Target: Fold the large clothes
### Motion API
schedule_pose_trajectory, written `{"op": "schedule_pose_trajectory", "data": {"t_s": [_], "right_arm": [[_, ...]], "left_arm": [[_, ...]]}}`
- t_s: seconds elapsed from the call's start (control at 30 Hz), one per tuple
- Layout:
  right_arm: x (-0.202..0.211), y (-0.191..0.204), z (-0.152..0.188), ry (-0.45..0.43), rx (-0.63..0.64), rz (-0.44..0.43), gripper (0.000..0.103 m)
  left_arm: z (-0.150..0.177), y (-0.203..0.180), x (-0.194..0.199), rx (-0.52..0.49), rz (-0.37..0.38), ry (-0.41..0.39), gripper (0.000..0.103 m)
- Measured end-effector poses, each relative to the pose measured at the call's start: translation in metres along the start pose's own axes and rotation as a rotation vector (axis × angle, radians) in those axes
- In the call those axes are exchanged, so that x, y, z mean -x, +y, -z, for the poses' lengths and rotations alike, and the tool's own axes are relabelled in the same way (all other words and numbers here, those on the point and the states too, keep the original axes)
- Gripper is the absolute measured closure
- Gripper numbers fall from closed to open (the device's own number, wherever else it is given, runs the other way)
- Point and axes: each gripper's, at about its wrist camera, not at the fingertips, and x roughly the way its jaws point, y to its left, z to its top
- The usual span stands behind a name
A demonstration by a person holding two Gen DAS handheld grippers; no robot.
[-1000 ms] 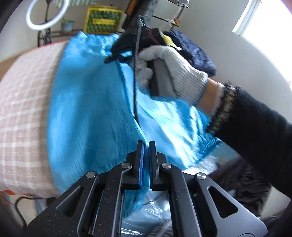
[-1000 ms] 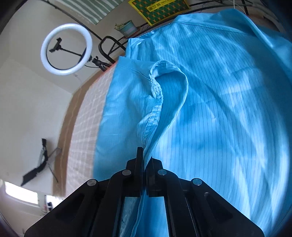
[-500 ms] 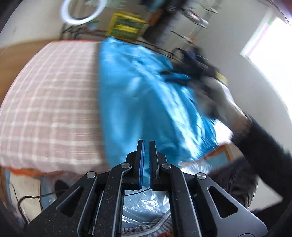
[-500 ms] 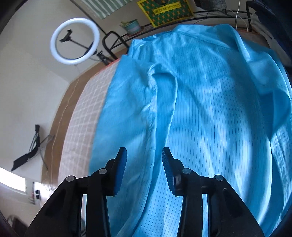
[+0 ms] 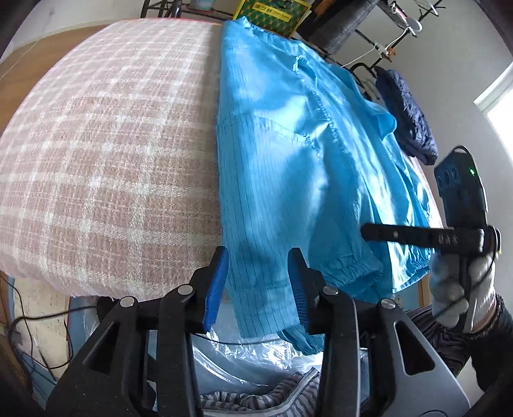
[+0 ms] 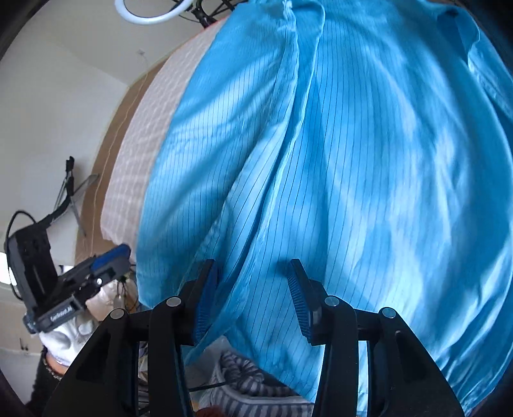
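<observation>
A large bright-blue pinstriped garment (image 5: 288, 154) lies spread on the plaid-covered table (image 5: 105, 144), its near hem and an elastic cuff (image 5: 349, 266) hanging over the front edge. My left gripper (image 5: 258, 288) is open and empty, its jaws on either side of the hanging hem. My right gripper (image 6: 253, 300) is open and empty just above the garment (image 6: 368, 160) near the front edge. The right gripper also shows in the left wrist view (image 5: 416, 237), held by a gloved hand; the left gripper shows in the right wrist view (image 6: 96, 272).
A dark navy garment (image 5: 407, 115) lies at the table's far right. Below the front edge sit plastic sheeting (image 5: 250, 362) and a striped cloth (image 6: 243, 385). A ring light (image 6: 144, 12), racks and a yellow-green box (image 5: 272, 12) stand behind the table.
Both grippers let go of the blue garment and opened. The garment dropped flat onto the table. Both grippers pulled back to the front edge, the left now at the hanging hem.
</observation>
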Motion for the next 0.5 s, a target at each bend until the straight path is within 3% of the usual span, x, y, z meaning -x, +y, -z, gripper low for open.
{"op": "schedule_pose_trajectory", "data": {"t_s": [0.1, 0.13, 0.17, 0.2, 0.3, 0.43, 0.5], "right_arm": [[-0.002, 0.002, 0.004, 0.005, 0.017, -0.030, 0.064], [-0.003, 0.001, 0.005, 0.016, 0.011, -0.069, 0.079], [-0.005, 0.001, 0.008, 0.026, 0.004, -0.097, 0.089], [-0.007, 0.000, 0.009, 0.039, -0.007, -0.137, 0.090], [-0.011, 0.001, 0.011, 0.039, 0.008, -0.150, 0.097], [-0.007, 0.000, 0.013, 0.034, -0.033, -0.276, 0.101], [-0.007, 0.008, 0.014, 0.015, 0.016, -0.242, 0.101]], "left_arm": [[0.000, 0.004, -0.012, 0.019, 0.009, 0.031, 0.066], [0.000, 0.005, -0.016, 0.020, 0.002, 0.038, 0.070], [0.000, 0.004, -0.021, 0.019, -0.002, 0.045, 0.088], [0.000, 0.005, -0.025, 0.023, 0.001, 0.049, 0.098], [0.000, 0.010, -0.022, 0.056, 0.017, 0.032, 0.102], [0.002, 0.024, 0.004, 0.099, 0.014, -0.026, 0.102], [0.002, 0.030, 0.000, 0.103, -0.009, -0.009, 0.102]]}}
